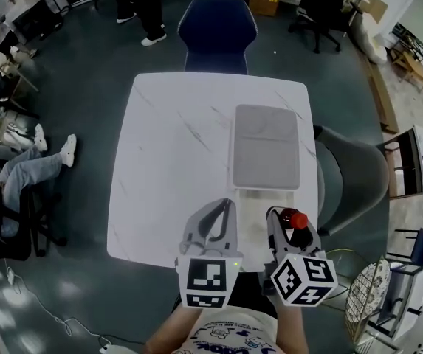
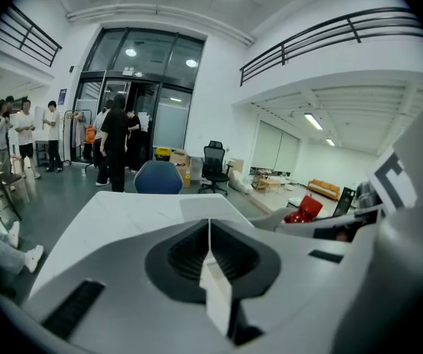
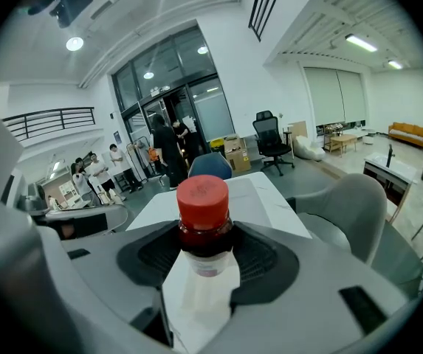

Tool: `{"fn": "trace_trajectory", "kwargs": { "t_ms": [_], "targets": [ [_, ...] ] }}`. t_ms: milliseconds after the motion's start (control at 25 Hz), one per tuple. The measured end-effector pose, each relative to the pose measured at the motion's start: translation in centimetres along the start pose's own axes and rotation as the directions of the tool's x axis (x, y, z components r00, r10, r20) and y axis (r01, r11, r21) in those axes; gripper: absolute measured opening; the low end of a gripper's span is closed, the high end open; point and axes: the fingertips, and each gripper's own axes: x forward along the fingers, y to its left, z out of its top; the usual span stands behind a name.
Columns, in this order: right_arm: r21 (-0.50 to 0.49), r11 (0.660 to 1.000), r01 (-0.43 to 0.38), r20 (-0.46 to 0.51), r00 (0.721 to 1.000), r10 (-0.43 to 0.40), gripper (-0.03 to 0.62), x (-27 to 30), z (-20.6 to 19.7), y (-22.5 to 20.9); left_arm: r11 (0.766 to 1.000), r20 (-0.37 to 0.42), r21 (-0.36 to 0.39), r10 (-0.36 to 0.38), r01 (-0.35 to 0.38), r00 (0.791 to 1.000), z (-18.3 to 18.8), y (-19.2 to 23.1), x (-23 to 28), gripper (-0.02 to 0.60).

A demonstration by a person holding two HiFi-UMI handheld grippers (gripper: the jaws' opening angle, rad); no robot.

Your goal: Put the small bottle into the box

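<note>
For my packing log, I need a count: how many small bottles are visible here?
1. The small bottle, red-capped, is clamped in the right gripper above the table's near edge. Another could be hidden inside the grey box.

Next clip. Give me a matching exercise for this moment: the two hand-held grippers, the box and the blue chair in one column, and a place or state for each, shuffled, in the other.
Column one:
1. left hand-held gripper
2. right hand-held gripper
3. box
4. blue chair

Column two:
A. stands at the far edge of the table
B. shut on the small bottle, whose cap is red
C. shut, with nothing between its jaws
D. grey on top, lying on the table's right half

Pairs: 1-C, 2-B, 3-D, 4-A
</note>
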Motion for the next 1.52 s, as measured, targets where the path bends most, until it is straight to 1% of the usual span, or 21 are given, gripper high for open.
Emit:
{"fn": "trace_trajectory", "kwargs": {
  "t_ms": [400, 640, 920, 1200, 1520],
  "targets": [
    [0.001, 1.000, -0.022, -0.091, 0.996, 0.022, 0.229, 3.0, -1.4, -2.1, 1.000, -0.078, -0.013, 0.000, -0.001, 0.997, -1.7, -1.0, 3.5, 0.020],
    [0.008, 0.999, -0.035, -0.152, 0.988, 0.035, 0.229, 4.5, -3.1, -3.0, 1.000, -0.131, -0.025, 0.008, -0.012, 0.991, -3.2, -1.2, 5.0, 0.020],
    [-0.015, 0.999, -0.046, -0.211, 0.977, 0.042, 0.229, 6.1, -4.7, -3.6, 0.999, -0.182, -0.038, 0.017, -0.025, 0.983, -5.3, -1.3, 6.1, 0.020],
    [-0.052, 0.996, -0.067, -0.278, 0.959, 0.050, 0.229, 7.5, -6.7, -3.3, 0.998, -0.211, -0.054, 0.026, -0.038, 0.977, -6.7, -1.2, 6.7, 0.020],
    [-0.083, 0.995, -0.056, -0.345, 0.938, 0.024, 0.229, 8.5, -8.3, -3.5, 0.997, -0.225, -0.071, 0.021, -0.038, 0.974, -7.4, -0.9, 7.2, 0.020]
  ]
}}
